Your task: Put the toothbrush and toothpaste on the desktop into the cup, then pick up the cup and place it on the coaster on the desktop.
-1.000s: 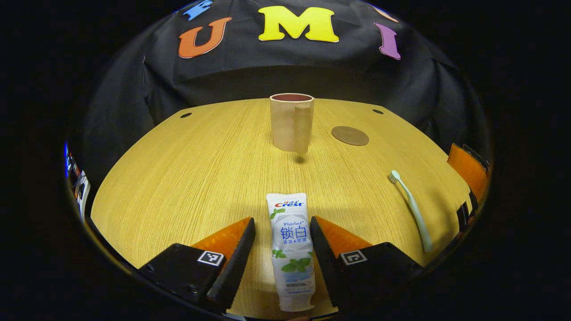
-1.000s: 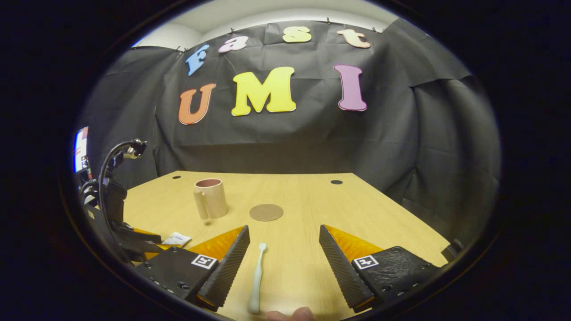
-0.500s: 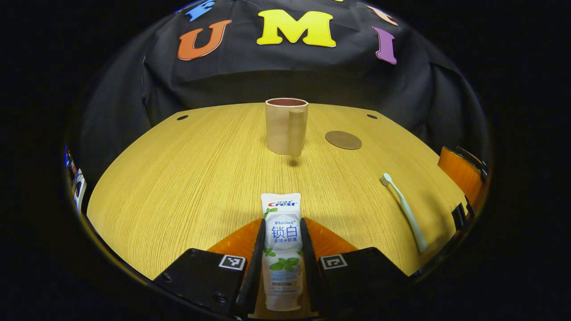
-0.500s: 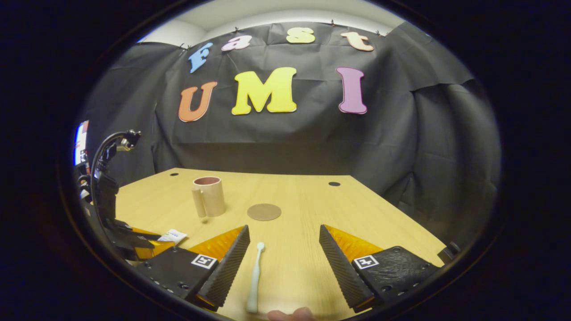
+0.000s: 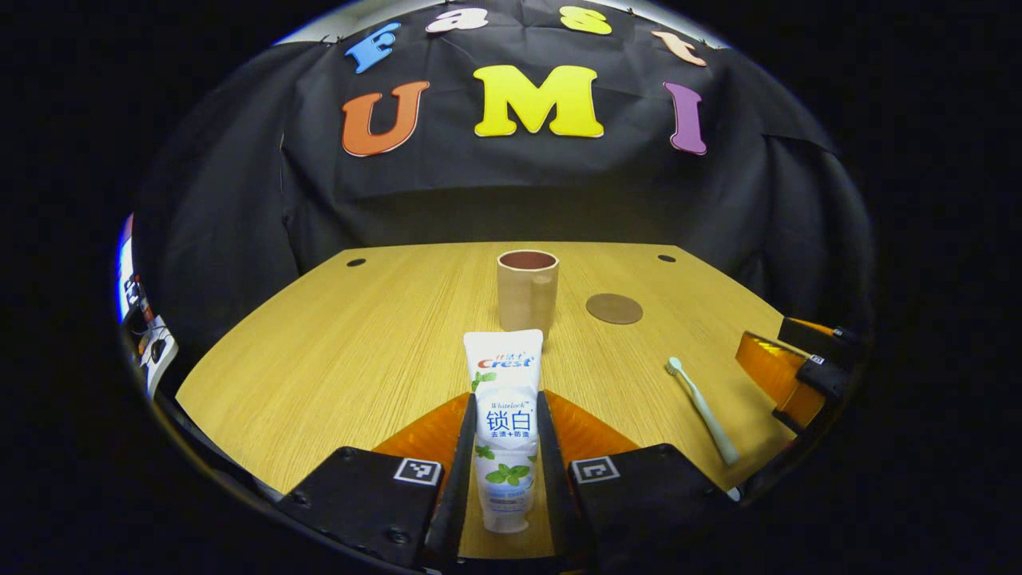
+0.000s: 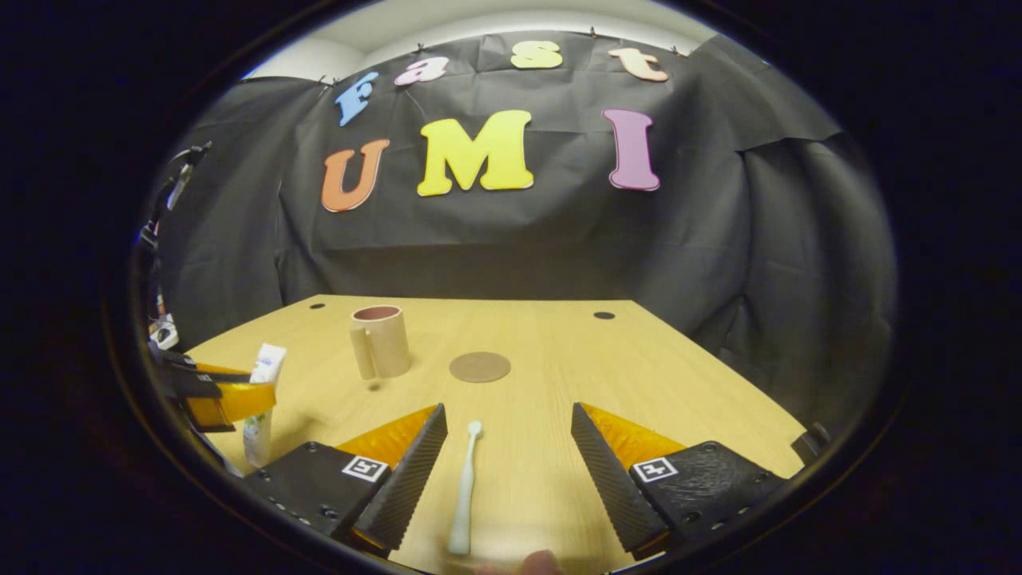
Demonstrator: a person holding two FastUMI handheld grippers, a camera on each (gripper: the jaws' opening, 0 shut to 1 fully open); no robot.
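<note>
My left gripper (image 5: 505, 401) is shut on a white toothpaste tube (image 5: 505, 383), held up off the wooden table (image 5: 359, 343) with its flat end pointing at the cup. The beige cup (image 5: 527, 291) stands upright straight ahead, and a round brown coaster (image 5: 614, 308) lies just right of it. A pale toothbrush (image 5: 703, 409) lies to the right. In the right gripper view, my right gripper (image 6: 508, 415) is open low over the table, with the toothbrush (image 6: 465, 487) lying between its fingers, nearer the left one. The cup (image 6: 382, 342), the coaster (image 6: 479, 366) and the lifted toothpaste tube (image 6: 259, 399) lie to its left.
The table has two small dark holes near its far corners (image 5: 356, 262) (image 5: 666, 258). Black cloth closes the back and sides. Cables and gear sit past the table's left edge (image 5: 152, 351). A fingertip shows at the bottom of the right gripper view (image 6: 543, 561).
My left gripper closed on the toothpaste tube, then lifted it off the table and tilted up. The right gripper stayed open over the toothbrush, hardly moving.
</note>
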